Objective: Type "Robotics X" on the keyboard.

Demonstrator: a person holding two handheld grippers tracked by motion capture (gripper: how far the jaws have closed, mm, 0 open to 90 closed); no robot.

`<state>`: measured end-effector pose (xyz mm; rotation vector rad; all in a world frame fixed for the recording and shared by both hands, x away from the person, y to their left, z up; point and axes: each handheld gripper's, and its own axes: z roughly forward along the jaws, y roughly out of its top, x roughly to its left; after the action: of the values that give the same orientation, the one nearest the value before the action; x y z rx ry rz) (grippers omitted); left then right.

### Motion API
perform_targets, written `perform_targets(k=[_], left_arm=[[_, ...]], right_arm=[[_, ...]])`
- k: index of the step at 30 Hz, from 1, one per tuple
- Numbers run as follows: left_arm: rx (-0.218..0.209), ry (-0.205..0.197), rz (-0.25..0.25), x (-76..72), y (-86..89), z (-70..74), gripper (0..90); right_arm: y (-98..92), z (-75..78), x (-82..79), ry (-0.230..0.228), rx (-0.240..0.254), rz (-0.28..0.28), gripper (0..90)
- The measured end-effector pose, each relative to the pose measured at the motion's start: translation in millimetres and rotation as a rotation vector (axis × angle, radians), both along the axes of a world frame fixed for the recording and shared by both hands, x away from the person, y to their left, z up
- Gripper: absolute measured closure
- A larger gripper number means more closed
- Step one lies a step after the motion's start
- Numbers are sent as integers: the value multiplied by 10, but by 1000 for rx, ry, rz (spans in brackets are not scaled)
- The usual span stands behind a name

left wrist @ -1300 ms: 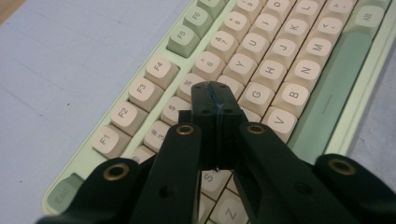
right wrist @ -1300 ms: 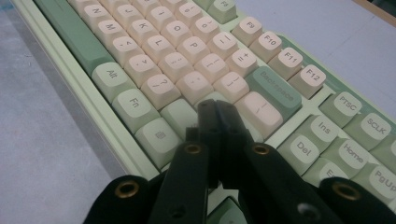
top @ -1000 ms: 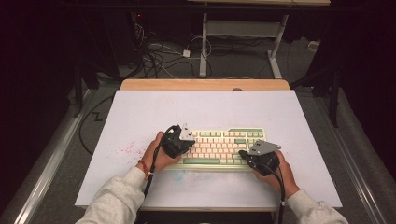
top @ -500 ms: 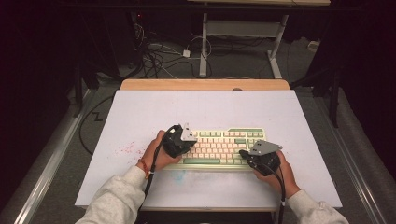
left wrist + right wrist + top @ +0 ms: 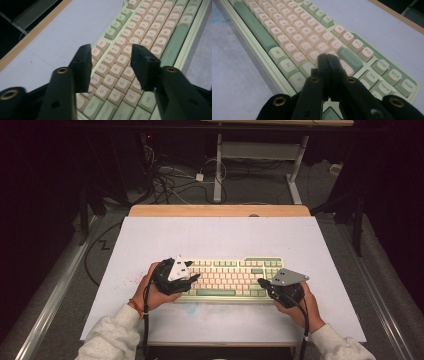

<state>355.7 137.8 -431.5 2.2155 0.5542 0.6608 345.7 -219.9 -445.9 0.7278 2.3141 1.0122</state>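
My left gripper point(image 5: 110, 63) has its two black jaws spread, and they have just been opening; nothing is pinched between them. Through the gap I see the cream letter keys of the pale green and cream plastic keyboard point(image 5: 140, 37), the jaw tips hanging above its left end without touching it. My right gripper point(image 5: 327, 60) has its jaws pressed flat together, with nothing between them, poised over the right part of the key block, close to the wide green key beside the F-row; I cannot tell whether the tips touch a key. From the high view, the left gripper point(image 5: 186, 281) sits at the keyboard's point(image 5: 227, 279) left end and the right gripper point(image 5: 264, 285) near its front right corner, each in one of my hands. The keyboard lies flat on the light grey table mat point(image 5: 215, 237), towards my side, and a wooden table edge point(image 5: 220, 210) shows along the far side.
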Motion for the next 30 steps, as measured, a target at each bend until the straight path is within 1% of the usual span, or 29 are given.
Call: perform_targets(k=[1,2,3,5,6,8,11,13,14,15,16,18,20,21,22,23,24,25,26,27,29,30], left_arm=[[-7,-2,-3,-19,25,-12,344],[-18,3,-7,-43,59,-29,338],[-21,6,2,-63,87,-48,262],[-28,3,19,-104,150,-85,251],[-28,0,26,-118,184,-99,231],[-44,9,48,-148,247,-134,220],[-53,20,73,-202,327,-181,216],[-66,43,78,-240,372,-203,215],[-67,47,86,-266,388,-217,215],[-63,51,91,-292,401,-237,215],[-55,58,90,-320,415,-267,215],[-42,64,99,-350,436,-301,206],[-49,75,105,-366,471,-317,200],[-54,75,111,-374,489,-317,200],[-63,84,115,-384,505,-318,200],[-62,79,116,-395,520,-316,200],[-58,73,121,-404,534,-314,200],[-59,81,122,-408,562,-318,187],[-59,81,122,-408,562,-318,184],[-56,70,122,-409,576,-319,184],[-48,76,120,-420,598,-331,182],[-43,74,122,-423,604,-338,180]], right_arm=[[2,9,2,2,5,0,900],[3,13,6,4,7,2,900],[14,23,14,2,6,4,900],[27,34,26,4,9,7,900],[27,34,26,4,9,7,900],[49,41,38,5,10,10,900],[97,45,63,11,8,20,900],[140,49,83,13,9,25,900],[197,57,111,15,11,32,900],[197,57,111,15,11,32,900],[279,61,149,22,7,41,900],[344,55,185,26,7,46,900],[419,48,234,28,2,56,900],[419,48,234,28,2,56,900],[494,45,273,36,0,62,900],[532,44,290,39,-2,65,900],[532,44,290,39,-2,65,900],[609,38,322,39,-8,74,900],[609,38,322,39,-8,74,900],[646,30,337,41,-11,80,900],[726,10,391,47,-34,80,900],[734,3,404,49,-35,74,900]])
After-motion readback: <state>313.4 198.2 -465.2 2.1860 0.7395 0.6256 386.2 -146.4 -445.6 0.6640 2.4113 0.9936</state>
